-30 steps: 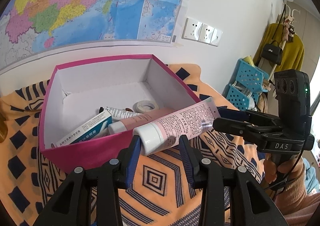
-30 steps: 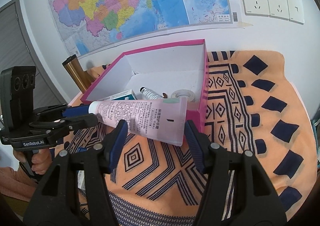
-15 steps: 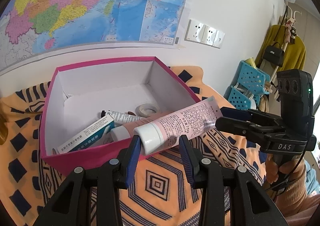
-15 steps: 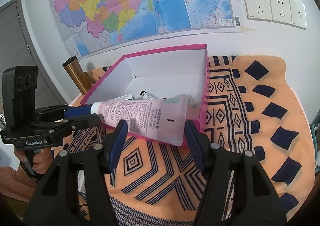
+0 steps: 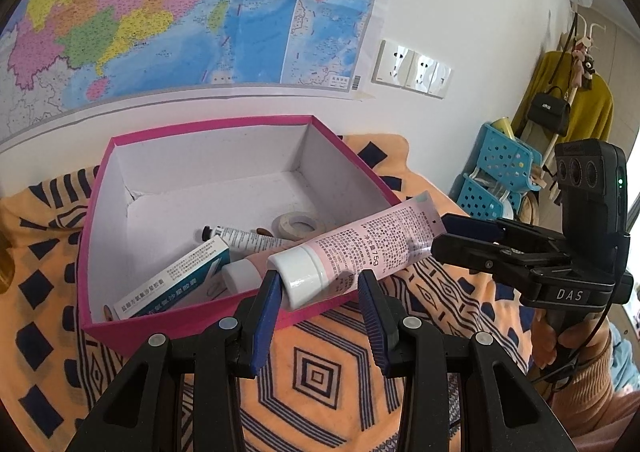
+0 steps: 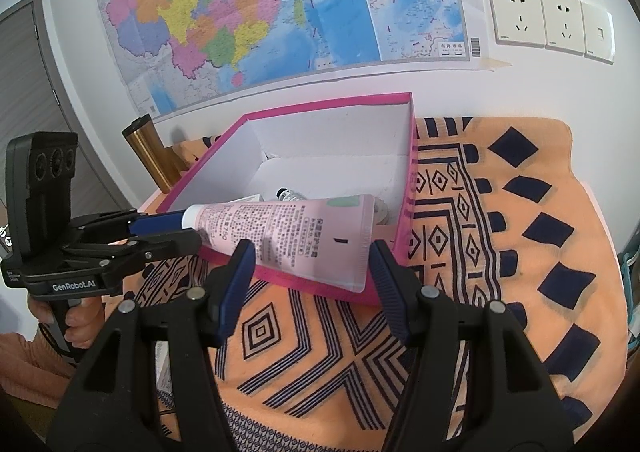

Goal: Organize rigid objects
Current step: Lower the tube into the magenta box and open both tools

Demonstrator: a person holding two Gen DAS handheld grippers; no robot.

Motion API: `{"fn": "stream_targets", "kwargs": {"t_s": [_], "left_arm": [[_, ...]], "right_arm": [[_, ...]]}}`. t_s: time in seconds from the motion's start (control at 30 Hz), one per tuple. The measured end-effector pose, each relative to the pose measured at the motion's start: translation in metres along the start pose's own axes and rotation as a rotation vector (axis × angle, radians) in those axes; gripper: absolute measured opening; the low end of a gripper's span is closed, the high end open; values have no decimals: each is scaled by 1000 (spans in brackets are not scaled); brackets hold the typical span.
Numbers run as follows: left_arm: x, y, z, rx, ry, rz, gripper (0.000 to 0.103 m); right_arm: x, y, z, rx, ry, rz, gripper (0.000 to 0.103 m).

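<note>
A pink tube with a white cap [image 5: 352,248] hangs between both grippers over the near rim of the pink box [image 5: 200,328]. My left gripper [image 5: 320,292] is shut on its cap end. My right gripper [image 6: 312,256] is shut on its flat crimped end [image 6: 352,244]. The box holds a blue-and-white carton [image 5: 172,284], a second pink tube [image 5: 244,276], a thin white tube [image 5: 240,238] and a tape roll [image 5: 296,223]. The box also shows in the right wrist view [image 6: 404,236].
The box sits on an orange cloth with dark-blue patterns [image 6: 500,252]. A brass cylinder [image 6: 152,155] stands left of the box by the wall. Blue perforated baskets [image 5: 496,175] and a coat rack stand beyond the table's right side. A map and sockets hang on the wall.
Both grippers have lifted the pink tube slightly and carried it toward the box, so more of the box's inside shows. The grip on the tube is unchanged.
</note>
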State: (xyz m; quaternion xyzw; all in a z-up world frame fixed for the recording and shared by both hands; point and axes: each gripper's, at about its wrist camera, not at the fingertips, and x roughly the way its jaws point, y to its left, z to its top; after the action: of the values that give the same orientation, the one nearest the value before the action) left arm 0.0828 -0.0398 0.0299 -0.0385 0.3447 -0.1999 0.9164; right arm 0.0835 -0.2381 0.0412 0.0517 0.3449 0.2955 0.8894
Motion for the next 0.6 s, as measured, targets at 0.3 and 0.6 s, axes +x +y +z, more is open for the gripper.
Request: {"fn": "stream_targets", "kwargs": {"t_s": [0.3,0.6], "left_arm": [[3,1,2,1,1,3,39],[8,4,6,-7,3,11,39]], "right_arm": [[1,-3,3,-3,-3,-1,61],[3,-2,8,-12,-6,-4,61]]}}
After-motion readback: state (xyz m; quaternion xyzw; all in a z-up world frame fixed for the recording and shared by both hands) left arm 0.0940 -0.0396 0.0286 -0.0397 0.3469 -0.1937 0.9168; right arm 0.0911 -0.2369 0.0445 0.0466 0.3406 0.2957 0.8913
